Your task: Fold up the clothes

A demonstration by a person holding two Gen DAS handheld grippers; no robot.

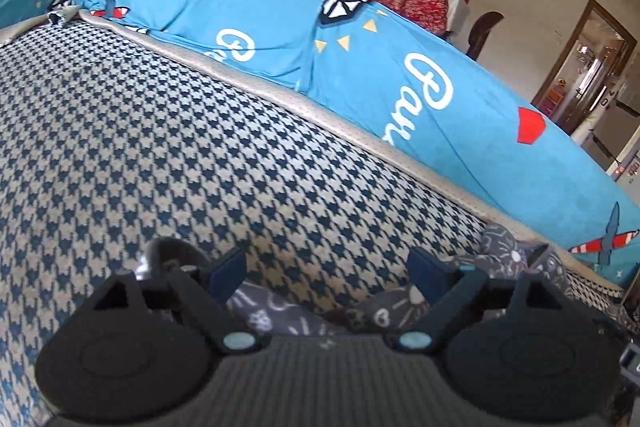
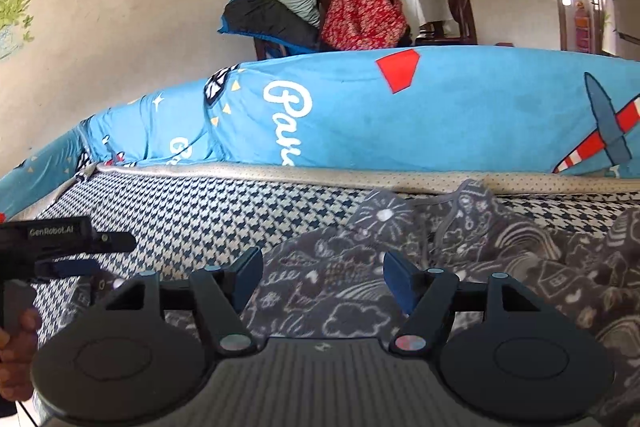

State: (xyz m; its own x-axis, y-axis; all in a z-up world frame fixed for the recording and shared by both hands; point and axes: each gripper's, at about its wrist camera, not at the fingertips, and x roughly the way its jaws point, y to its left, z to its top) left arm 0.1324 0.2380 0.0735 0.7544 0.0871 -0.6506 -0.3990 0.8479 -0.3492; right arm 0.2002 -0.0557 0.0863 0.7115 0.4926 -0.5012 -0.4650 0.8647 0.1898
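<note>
Though half-hidden under tools, grey garment [image 2: 360,267].

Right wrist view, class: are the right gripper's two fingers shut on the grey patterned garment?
No: the right gripper is open, its blue pads wide apart above the grey patterned garment.

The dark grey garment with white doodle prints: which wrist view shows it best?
The right wrist view. There the dark grey garment with white doodle prints spreads crumpled across the houndstooth-patterned blue and beige surface, beyond the open right tongs. The left wrist view catches only scraps of it around the open left tongs.
</note>
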